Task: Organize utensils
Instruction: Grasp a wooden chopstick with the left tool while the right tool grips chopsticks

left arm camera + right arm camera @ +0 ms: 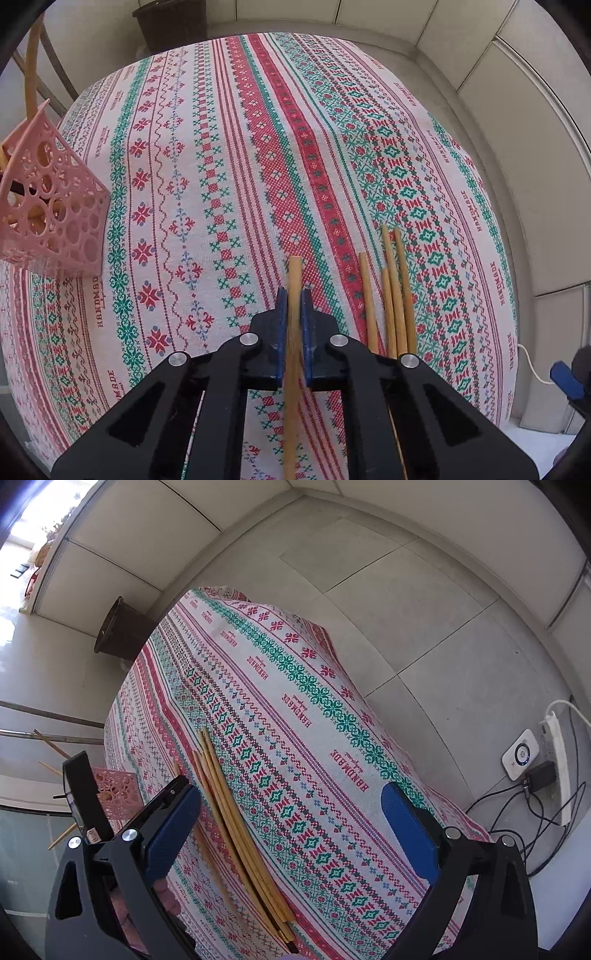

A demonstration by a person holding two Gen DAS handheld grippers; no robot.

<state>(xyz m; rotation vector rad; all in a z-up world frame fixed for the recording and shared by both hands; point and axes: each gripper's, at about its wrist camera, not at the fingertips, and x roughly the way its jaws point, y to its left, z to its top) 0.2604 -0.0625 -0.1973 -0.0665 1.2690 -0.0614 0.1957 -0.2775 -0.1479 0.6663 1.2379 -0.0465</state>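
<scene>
My left gripper (294, 295) is shut on a single wooden chopstick (294, 269), whose tip pokes out past the blue pads over the patterned tablecloth (221, 166). Several more chopsticks (395, 295) lie side by side on the cloth just to its right. A pink perforated utensil holder (55, 206) stands at the left edge with sticks inside. In the right wrist view, my right gripper (290, 794) hangs open above the cloth, and the loose chopsticks (229, 812) lie close to its left finger. The pink holder (118, 790) shows behind that finger.
The table's right edge drops to a tiled floor (406, 609). A dark basket (122, 631) stands on the floor beyond the far end. A power strip (554, 760), a small white device (519, 755) and cables lie on the floor at the right.
</scene>
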